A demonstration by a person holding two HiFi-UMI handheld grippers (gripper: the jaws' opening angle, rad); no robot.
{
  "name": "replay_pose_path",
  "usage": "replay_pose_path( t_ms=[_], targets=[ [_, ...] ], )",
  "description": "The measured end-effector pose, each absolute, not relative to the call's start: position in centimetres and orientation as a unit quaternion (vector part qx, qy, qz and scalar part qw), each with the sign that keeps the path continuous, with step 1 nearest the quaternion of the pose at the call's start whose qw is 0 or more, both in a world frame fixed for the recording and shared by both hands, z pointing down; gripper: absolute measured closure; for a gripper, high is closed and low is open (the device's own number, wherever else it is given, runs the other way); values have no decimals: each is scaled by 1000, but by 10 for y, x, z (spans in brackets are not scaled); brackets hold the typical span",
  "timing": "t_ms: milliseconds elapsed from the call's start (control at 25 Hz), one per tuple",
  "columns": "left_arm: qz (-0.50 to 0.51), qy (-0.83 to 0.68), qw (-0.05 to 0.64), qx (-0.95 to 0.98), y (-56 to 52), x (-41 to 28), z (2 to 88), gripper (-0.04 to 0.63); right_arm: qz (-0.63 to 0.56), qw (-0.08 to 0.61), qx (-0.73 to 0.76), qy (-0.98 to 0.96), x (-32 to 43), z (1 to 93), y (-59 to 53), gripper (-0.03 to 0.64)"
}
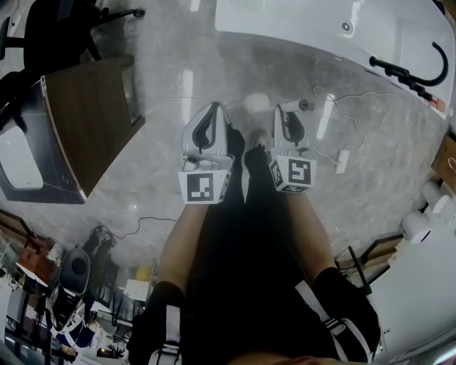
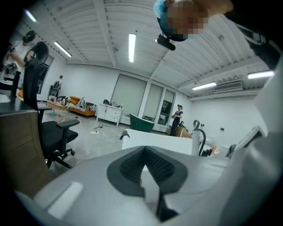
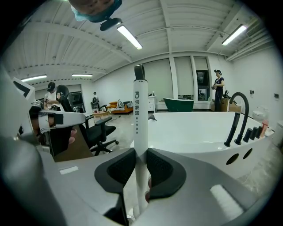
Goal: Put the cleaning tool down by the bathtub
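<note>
My right gripper (image 1: 288,112) (image 3: 140,152) is shut on the cleaning tool (image 3: 140,110), a slim white handle with a dark end (image 1: 305,105). In the right gripper view the handle stands upright between the pads (image 3: 119,170). The white bathtub (image 1: 306,21) (image 3: 194,130) with its black faucet (image 1: 413,75) (image 3: 236,117) lies ahead of both grippers, a short stretch of marble floor away. My left gripper (image 1: 212,108) (image 2: 145,150) is beside the right one, its pads closed together with nothing between them; the tub's rim (image 2: 159,141) shows beyond it.
A wooden desk (image 1: 85,121) and a black office chair (image 1: 57,28) (image 2: 48,128) stand to the left. A white cable with a power strip (image 1: 343,160) lies on the floor to the right. White fixtures (image 1: 427,207) stand at the right edge. A person (image 3: 218,90) stands far back.
</note>
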State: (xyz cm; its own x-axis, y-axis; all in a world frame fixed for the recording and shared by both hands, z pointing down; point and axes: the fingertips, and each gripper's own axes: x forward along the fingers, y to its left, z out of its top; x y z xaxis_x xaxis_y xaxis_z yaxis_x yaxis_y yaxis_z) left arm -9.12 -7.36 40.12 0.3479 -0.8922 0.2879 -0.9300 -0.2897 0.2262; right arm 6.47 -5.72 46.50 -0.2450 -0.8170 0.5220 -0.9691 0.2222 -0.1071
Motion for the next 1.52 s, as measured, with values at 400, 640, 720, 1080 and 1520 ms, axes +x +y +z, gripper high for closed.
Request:
replay_pose_path(
  t_ms=[400,640,720,1080,1520],
  targets=[
    [57,-554,191,808,-99,-94,448,588,223,192,587,-754,47,525,-81,534],
    [57,-555,205,805,-105,-94,477,588,229,205,582,-753,49,561,-88,534],
    [57,-556,208,803,-108,-95,489,588,229,207,582,-752,49,574,-92,534],
    [67,-547,212,807,-121,-99,524,588,244,213,581,-747,45,625,-106,534],
    [70,-545,207,810,-142,-98,547,588,245,221,575,-749,44,669,-125,534]
  ],
)
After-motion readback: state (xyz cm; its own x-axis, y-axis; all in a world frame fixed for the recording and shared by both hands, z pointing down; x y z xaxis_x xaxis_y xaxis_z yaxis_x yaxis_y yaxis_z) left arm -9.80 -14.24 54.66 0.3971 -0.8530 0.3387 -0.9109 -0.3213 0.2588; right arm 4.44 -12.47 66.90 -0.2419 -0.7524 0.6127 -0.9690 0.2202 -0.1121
